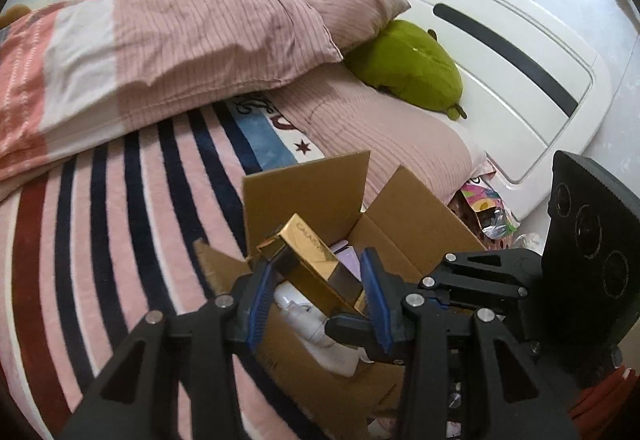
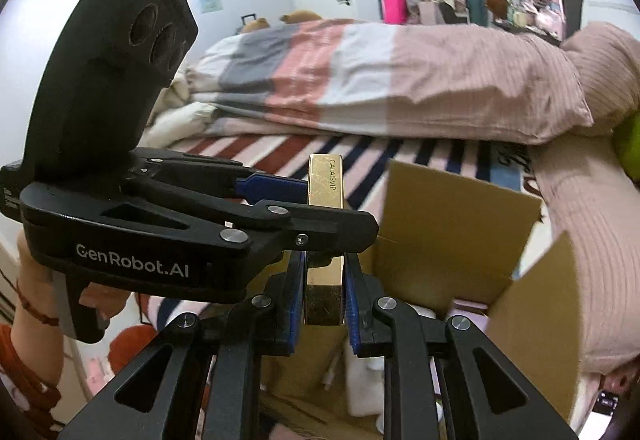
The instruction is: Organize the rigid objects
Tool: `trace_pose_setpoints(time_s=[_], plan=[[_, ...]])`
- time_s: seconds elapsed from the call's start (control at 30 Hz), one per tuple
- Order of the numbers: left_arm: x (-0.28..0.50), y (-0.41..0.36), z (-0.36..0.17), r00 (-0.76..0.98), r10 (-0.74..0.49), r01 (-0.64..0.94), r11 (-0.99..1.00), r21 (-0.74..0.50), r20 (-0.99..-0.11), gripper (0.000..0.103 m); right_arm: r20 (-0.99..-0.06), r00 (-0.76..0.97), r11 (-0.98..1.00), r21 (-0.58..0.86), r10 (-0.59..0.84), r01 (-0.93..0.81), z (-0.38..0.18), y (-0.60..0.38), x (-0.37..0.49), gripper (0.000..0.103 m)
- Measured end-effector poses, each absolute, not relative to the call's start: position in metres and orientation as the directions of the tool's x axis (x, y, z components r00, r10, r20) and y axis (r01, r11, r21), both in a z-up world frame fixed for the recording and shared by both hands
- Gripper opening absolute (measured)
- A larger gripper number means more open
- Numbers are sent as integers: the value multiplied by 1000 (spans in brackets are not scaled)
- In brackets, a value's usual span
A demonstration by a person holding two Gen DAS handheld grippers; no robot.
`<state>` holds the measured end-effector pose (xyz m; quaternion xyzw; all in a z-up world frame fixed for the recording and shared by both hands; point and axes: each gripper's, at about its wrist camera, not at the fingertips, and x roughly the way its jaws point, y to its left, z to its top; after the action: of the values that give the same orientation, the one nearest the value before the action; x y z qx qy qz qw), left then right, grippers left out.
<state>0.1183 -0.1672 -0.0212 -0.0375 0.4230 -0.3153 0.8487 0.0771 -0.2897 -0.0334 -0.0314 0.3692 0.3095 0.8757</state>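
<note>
while over cardboard box [image 2: 448, 240], gold box [image 2: 324, 280] clamped crosswise by left gripper [image 1: 316, 292] and right gripper [image 2: 324, 300]

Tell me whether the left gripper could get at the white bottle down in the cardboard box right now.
Probably not. The left gripper is already closed on the gold box, which the right gripper also grips. That gold box lies across the way above the white bottle in the cardboard box.
</note>
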Motion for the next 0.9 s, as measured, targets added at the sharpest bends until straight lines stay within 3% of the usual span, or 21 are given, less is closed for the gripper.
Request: trace_pose_setpoints(time_s=[0.17,0.2,0.3,0.33,0.43,0.53,0.67,0.9], plan=[[122,-176,-25,439,-548,510,804,-305,-712,41,-689,537,826,163,487,-540,-38,-302,82,13],[122,-176,-25,444,-538,506,811,-294,-717,46,-692,546,832,148,473,-534,-39,-302,82,14],[116,-172,-22,474,-525,497,822,-277,-707,76,-697,567,847,114,440,-519,-39,-302,79,14],[113,-169,-19,492,-517,493,829,-266,-700,80,-698,568,850,111,435,-515,-39,-303,80,17],[101,-161,-9,534,-498,480,844,-240,-683,85,-699,573,860,121,428,-495,-38,-308,80,34],[89,-148,1,586,-460,444,871,-211,-667,86,-696,580,863,117,424,-491,-34,-309,76,40],[71,-127,11,660,-395,381,909,-169,-639,86,-684,594,860,99,424,-500,-27,-307,69,68],[40,-84,23,758,-285,255,957,-136,-586,86,-622,616,830,103,484,-549,-12,-302,51,91]])
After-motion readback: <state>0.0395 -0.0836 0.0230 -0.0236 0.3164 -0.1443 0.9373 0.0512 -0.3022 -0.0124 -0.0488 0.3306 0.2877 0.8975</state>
